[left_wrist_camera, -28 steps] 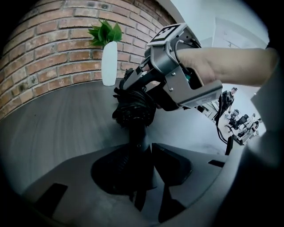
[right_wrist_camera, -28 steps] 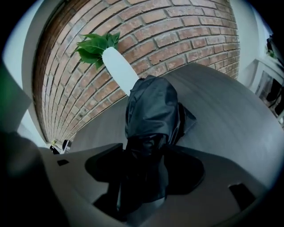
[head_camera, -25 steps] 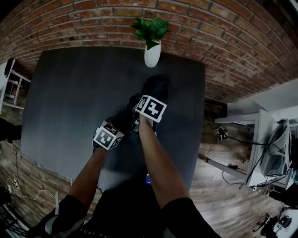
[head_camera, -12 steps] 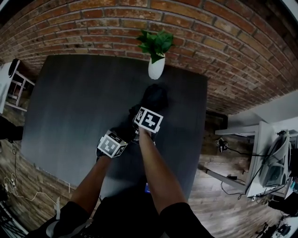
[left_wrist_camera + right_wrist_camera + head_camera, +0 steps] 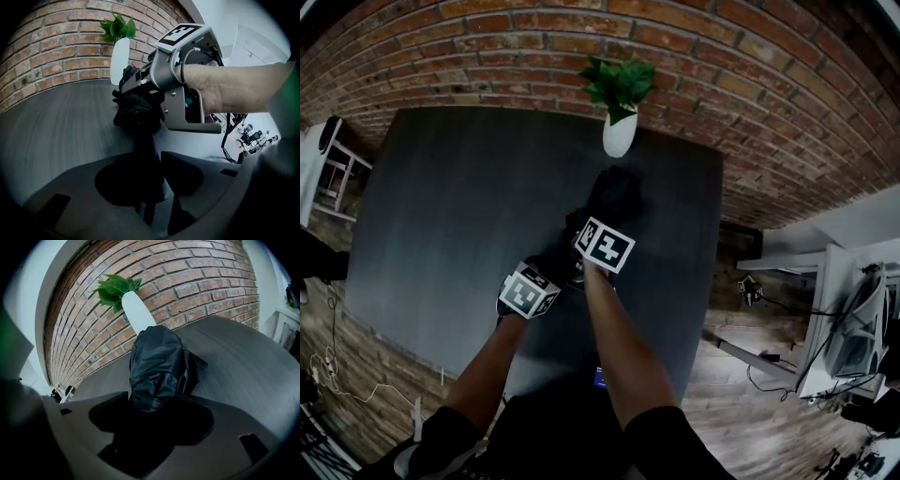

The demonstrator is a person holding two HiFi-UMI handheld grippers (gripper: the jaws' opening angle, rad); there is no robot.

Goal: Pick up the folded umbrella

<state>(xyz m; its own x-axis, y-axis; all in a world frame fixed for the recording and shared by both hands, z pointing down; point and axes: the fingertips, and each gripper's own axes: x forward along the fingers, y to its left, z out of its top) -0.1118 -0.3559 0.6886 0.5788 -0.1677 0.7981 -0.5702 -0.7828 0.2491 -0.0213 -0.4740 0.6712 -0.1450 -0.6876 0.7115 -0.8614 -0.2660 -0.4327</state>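
Folded umbrella [image 5: 612,192] is staying where it was a second ago, over the dark desk [image 5: 441,206], near the plant in its white vase [image 5: 620,131]. The left gripper [image 5: 149,159] is clamping the thin handle end between its fingers. The right gripper [image 5: 154,404] is straddling the black fabric bundle, its fingers wide apart and just easing inward. Only the left gripper view is showing the right hand [image 5: 225,91] on its gripper.

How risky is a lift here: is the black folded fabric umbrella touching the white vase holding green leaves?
Apart. The head view shows a strip of dark tabletop between the black folded fabric umbrella and the white vase.
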